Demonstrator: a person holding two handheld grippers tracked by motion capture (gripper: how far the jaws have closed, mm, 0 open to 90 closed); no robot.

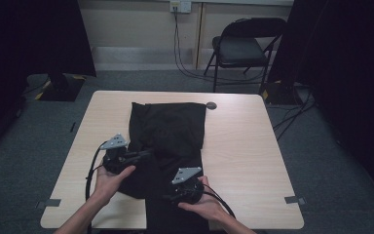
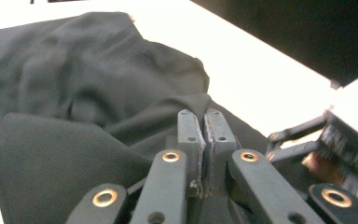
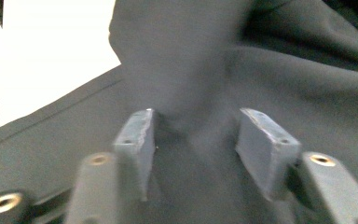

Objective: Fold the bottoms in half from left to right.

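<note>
Left gripper [image 2: 204, 122] fingers are pressed together, pinching a fold of the black garment [image 1: 168, 129]. Right gripper [image 3: 193, 135] fingers are spread apart, with cloth between them, ungripped.

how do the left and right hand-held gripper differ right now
The left hand-held gripper has its jaws pressed together, seemingly pinching a fold of the black garment; the right hand-held gripper has its jaws spread with cloth between them, not clamped. In the high view the left sits at the garment's left edge, the right nearer the person. Both rest over the garment.
</note>
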